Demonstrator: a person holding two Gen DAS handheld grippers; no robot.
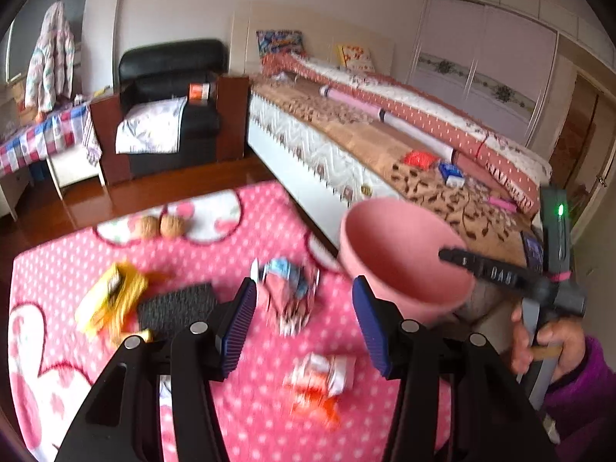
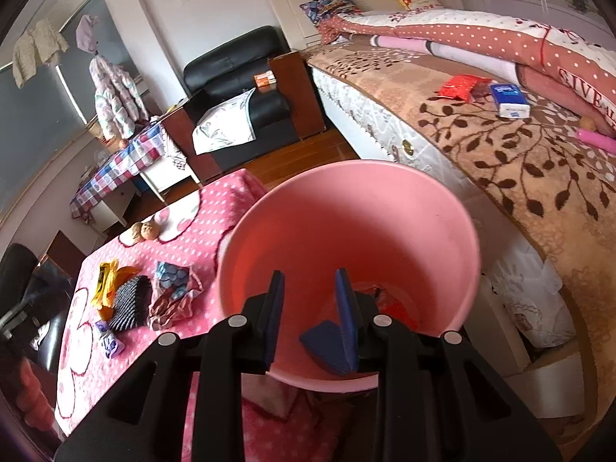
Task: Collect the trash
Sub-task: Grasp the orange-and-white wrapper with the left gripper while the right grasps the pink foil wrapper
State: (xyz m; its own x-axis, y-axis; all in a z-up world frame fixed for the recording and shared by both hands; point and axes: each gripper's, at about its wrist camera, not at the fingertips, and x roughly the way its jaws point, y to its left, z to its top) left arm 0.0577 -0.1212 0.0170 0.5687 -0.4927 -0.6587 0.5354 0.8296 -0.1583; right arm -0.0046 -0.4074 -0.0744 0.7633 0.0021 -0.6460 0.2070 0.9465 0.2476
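My left gripper [image 1: 304, 327] hangs open over the pink dotted table cover [image 1: 231, 404]. A crumpled blue and pink wrapper [image 1: 288, 292] lies just beyond its blue pads, untouched. An orange and white wrapper [image 1: 319, 385] lies below the gap. The pink bin [image 1: 396, 254] stands to the right at the table's edge. My right gripper [image 2: 310, 312] points into the bin [image 2: 346, 231], jaws partly apart with nothing between the pads. A dark blue ribbed piece [image 2: 327, 346] sits against its right finger. Red trash [image 2: 392, 304] lies at the bin's bottom.
On the cover lie a yellow wrapper [image 1: 111, 300], a black ribbed pouch [image 1: 173, 308], two walnuts [image 1: 158, 225] and a small purple wrapper [image 2: 109, 340]. The bed [image 2: 519, 161] runs along the right, bearing a red packet [image 2: 460, 86] and a blue tissue pack [image 2: 508, 102].
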